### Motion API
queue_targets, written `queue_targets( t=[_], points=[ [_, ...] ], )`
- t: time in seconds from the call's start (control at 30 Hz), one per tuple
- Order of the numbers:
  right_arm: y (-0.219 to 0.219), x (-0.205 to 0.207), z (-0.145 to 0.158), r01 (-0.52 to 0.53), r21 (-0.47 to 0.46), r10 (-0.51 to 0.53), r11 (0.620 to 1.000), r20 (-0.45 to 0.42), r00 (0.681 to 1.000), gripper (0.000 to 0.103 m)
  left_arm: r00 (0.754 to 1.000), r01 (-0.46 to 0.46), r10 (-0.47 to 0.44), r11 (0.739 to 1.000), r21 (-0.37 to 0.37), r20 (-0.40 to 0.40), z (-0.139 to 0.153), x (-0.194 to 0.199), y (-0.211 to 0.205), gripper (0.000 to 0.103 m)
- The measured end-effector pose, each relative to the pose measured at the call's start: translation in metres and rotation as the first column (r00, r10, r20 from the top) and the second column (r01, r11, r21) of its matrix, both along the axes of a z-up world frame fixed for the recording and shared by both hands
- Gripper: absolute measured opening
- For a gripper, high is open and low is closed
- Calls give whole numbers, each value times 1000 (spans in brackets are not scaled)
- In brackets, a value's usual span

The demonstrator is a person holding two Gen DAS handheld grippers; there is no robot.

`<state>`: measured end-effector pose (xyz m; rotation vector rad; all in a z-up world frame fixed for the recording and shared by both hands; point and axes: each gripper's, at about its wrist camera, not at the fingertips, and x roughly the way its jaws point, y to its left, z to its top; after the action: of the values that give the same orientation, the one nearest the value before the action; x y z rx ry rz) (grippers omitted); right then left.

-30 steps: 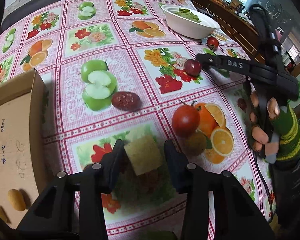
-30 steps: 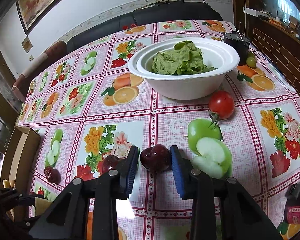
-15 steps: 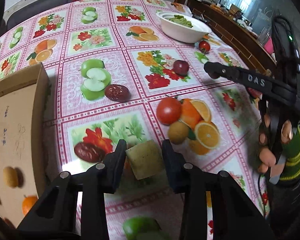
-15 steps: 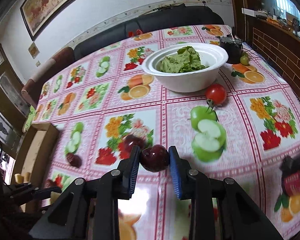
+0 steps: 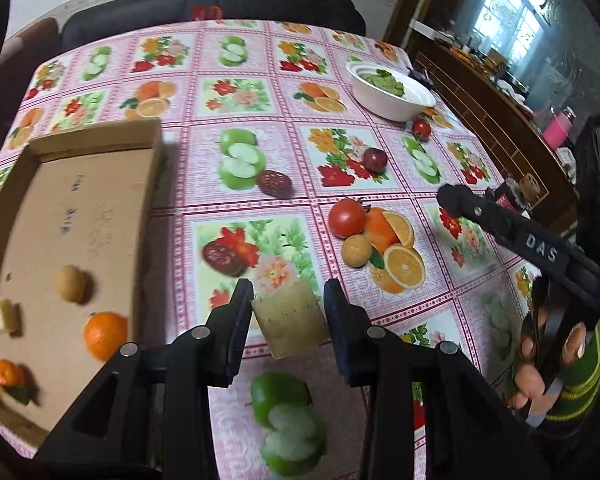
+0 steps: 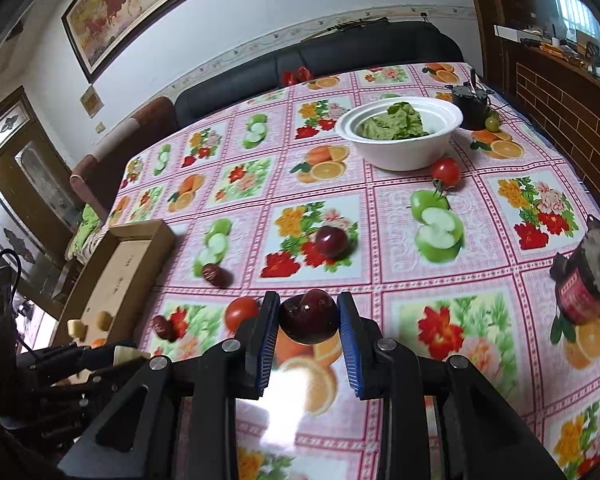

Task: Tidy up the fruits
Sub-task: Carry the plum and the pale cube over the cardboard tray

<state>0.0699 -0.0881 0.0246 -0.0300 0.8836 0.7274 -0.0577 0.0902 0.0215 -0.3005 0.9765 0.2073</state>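
Pale yellow-green fruit cube (image 5: 290, 326) clamped between the black fingers of the left gripper (image 5: 288, 320), low centre of frame, above the fruit-print tablecloth (image 5: 260, 80). Dark red round plum (image 6: 309, 317) pinched between the blue pads of the right gripper (image 6: 309, 326), lower centre. At left, open cardboard box (image 5: 80, 200) holding an orange tangerine (image 5: 105, 335). Toward upper right, white bowl of green leaves (image 6: 400, 132).
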Motion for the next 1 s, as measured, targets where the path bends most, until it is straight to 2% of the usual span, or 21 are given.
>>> queue_targets(
  t=[0.17,1.0],
  points=[
    [2,-17,7,-18,11,18,1000,4,1000,30,999,-46,45,997,54,16,11,-17,3,34],
    [67,-79,30,-183,-8,183,983,46,982,30,976,-209,206,977,44,69,26,-79,58,34]
  ],
)
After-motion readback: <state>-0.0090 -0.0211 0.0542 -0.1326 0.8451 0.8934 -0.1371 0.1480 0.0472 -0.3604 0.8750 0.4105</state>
